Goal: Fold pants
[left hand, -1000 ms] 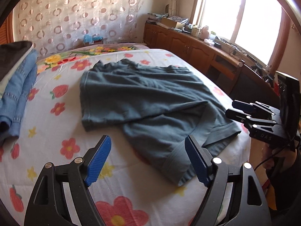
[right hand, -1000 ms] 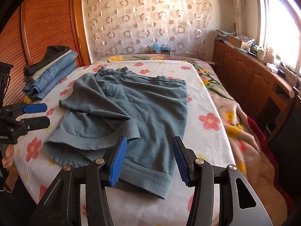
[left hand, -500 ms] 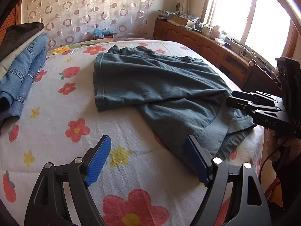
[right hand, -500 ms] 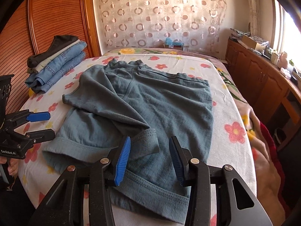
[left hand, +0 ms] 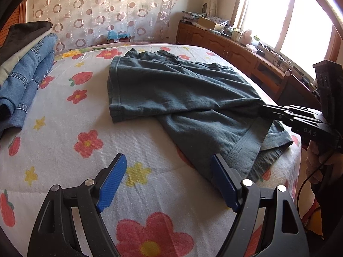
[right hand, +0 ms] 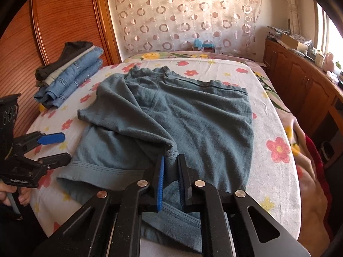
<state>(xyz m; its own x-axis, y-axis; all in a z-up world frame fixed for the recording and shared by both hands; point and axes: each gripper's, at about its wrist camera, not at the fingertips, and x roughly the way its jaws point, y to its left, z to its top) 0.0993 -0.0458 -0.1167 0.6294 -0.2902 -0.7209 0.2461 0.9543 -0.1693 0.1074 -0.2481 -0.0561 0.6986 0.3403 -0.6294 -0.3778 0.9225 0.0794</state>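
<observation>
Teal-grey pants (left hand: 182, 94) lie spread on the flowered bed sheet (left hand: 85, 141), one leg crossed over the other. In the right wrist view my right gripper (right hand: 171, 158) is closing, and its blue pads pinch the hem corner of the upper leg of the pants (right hand: 193, 117). From the left wrist view that gripper (left hand: 264, 108) reaches in from the right edge, held by a hand. My left gripper (left hand: 168, 162) hangs open over the sheet, its right finger beside the lower leg's hem and nothing between the pads. It also shows in the right wrist view, left gripper (right hand: 57, 147), open.
A stack of folded jeans (right hand: 70, 75) and dark clothes sits at the bed's far left, against a wooden wardrobe (right hand: 64, 21). Wooden cabinets (right hand: 300, 85) with clutter run under the window on the right. A blanket (right hand: 310, 171) hangs off the bed's right side.
My right gripper moved forward over the pants and its jaws closed onto the upper leg's hem corner. My left gripper sank slightly toward the sheet early on, then held still, open.
</observation>
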